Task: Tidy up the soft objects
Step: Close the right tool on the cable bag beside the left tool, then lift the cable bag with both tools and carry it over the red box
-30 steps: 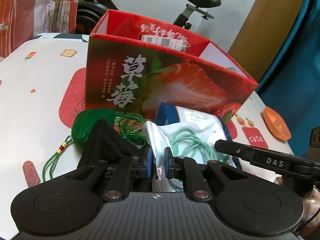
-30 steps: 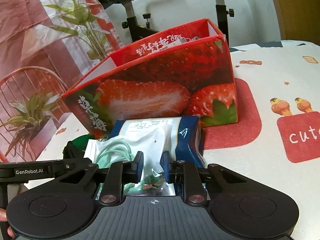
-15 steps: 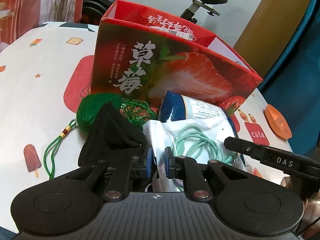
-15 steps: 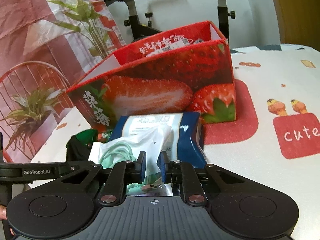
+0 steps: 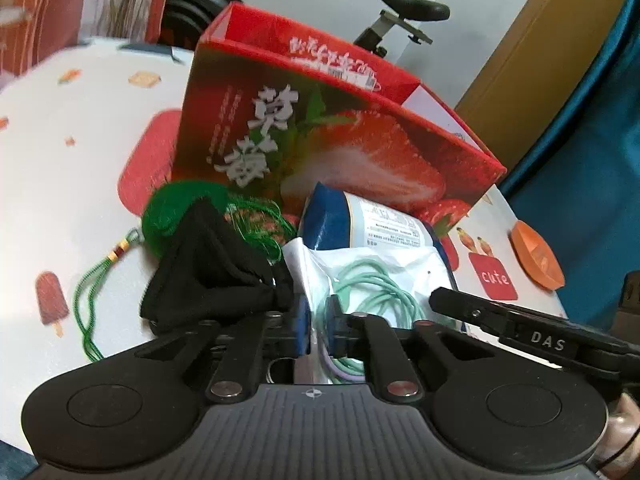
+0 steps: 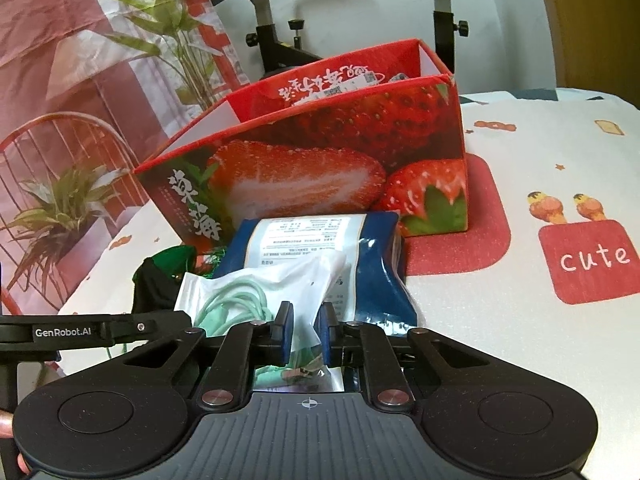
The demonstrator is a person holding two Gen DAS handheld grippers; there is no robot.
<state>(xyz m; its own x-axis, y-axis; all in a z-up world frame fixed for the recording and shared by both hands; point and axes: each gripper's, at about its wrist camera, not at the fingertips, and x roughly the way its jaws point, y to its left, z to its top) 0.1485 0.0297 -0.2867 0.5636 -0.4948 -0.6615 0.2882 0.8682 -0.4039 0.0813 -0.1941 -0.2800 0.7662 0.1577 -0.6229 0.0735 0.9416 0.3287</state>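
Orange dish (image 5: 538, 253) — in left view only

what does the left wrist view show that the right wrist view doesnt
Only the left wrist view shows the orange dish at the table's far edge, the green cord with beads and the teal curtain. Only the right wrist view shows the plant-print curtain. Both show the strawberry box, the blue packet, the black cloth, and both grippers, left gripper and right gripper, shut on the white cable pouch.
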